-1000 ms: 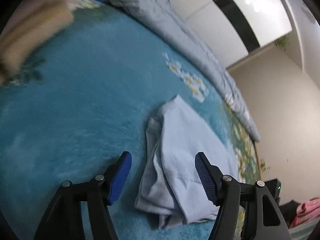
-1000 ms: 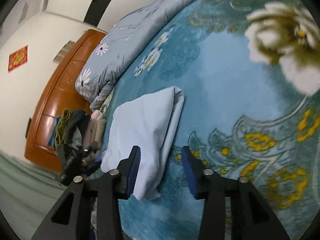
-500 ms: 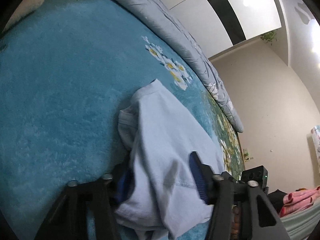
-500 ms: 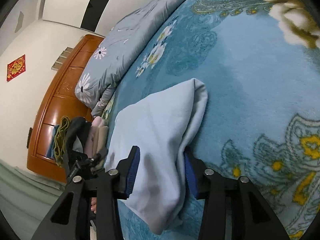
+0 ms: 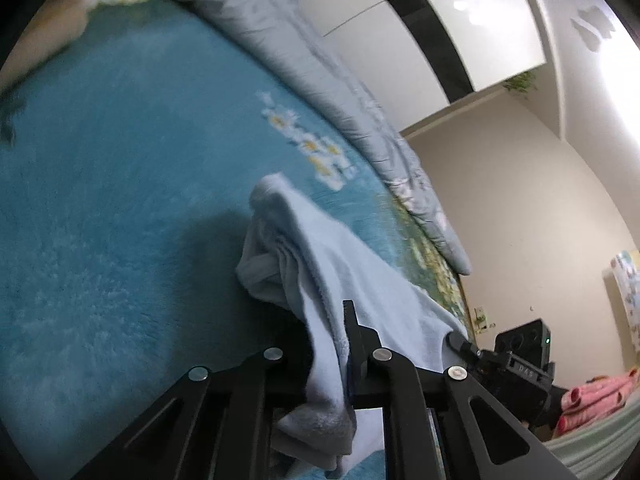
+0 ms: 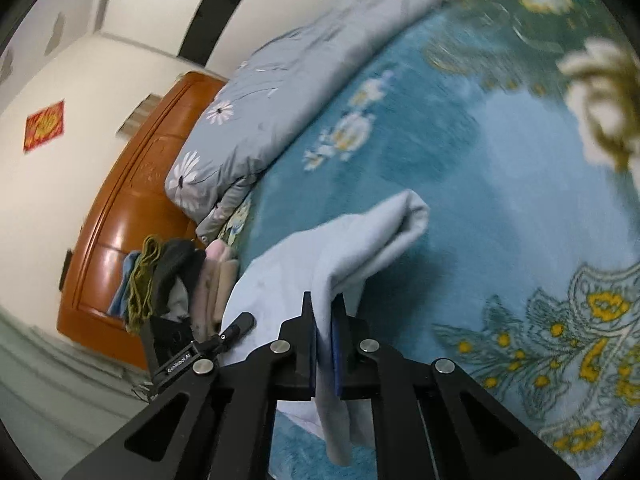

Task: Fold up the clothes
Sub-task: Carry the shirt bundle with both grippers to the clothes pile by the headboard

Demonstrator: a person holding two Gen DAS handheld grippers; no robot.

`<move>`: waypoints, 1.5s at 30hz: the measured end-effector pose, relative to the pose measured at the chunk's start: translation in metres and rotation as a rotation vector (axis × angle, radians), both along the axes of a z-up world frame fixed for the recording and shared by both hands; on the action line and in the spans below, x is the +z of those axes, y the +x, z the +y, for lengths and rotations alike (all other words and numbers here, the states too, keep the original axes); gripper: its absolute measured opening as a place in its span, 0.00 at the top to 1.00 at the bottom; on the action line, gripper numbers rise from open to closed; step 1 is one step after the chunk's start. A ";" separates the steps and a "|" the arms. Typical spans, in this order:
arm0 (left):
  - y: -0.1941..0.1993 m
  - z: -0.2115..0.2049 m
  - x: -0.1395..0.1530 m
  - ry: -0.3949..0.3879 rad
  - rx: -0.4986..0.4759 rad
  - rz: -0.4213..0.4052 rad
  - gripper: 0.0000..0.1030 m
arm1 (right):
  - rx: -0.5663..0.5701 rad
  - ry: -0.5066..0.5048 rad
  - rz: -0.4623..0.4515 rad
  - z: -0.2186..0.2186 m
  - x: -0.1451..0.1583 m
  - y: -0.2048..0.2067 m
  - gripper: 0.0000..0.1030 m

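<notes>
On the teal blanket (image 5: 100, 208) that covers the bed, you have the pale blue garment (image 5: 340, 264) pinched at its near edge from both sides. Your left gripper (image 5: 334, 344) has just been closing, and its jaws now stand narrow with a fold of the cloth clamped between them; the fabric hangs below them in a small bunch, and the rest of it runs away from you over the blanket to a rounded far corner. Your right gripper (image 6: 324, 344) has also just been closing, and its jaws are nearly together on another fold of the same pale blue garment (image 6: 352, 248), with a strip of cloth trailing down beneath them. From your right wrist camera the piece looks doubled over, its folded edge on the right and raised a little, throwing a shadow on the blanket (how much of it is clear of the bed you cannot tell from either view). Beyond the garment a grey quilt with daisies (image 6: 288, 92) lies along the far side of the bed, up against the wall. At the left in the right wrist view sits a pile of clothes (image 6: 172, 280), dark, olive and pink, near the orange wooden headboard (image 6: 120, 216). A blurred hand (image 5: 52, 24) shows at the upper left of your left wrist view.
</notes>
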State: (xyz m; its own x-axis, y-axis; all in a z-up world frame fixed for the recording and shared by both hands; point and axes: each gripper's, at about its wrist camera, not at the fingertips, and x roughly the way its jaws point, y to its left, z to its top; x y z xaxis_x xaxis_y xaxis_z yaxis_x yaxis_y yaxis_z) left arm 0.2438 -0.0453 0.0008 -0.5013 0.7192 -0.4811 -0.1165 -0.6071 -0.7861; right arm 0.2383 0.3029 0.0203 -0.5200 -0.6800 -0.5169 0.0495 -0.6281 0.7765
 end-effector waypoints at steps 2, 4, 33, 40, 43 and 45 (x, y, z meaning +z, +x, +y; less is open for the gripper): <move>0.005 -0.005 0.015 0.018 0.003 0.029 0.87 | 0.009 -0.005 0.027 -0.004 0.016 0.004 0.94; 0.009 -0.012 0.031 0.036 0.007 0.058 0.87 | 0.021 0.007 0.061 -0.012 0.038 0.006 0.94; -0.013 -0.393 0.295 -0.183 0.366 0.377 0.87 | 0.466 -0.072 0.473 -0.401 0.272 -0.082 0.94; -0.042 -0.457 0.220 -0.136 0.425 0.282 0.87 | 0.505 -0.082 0.393 -0.455 0.197 -0.109 0.94; -0.047 -0.471 0.197 -0.127 0.418 0.256 0.87 | 0.509 -0.087 0.356 -0.461 0.168 -0.115 0.94; -0.048 -0.473 0.189 -0.114 0.411 0.260 0.85 | 0.507 -0.099 0.352 -0.458 0.155 -0.115 0.94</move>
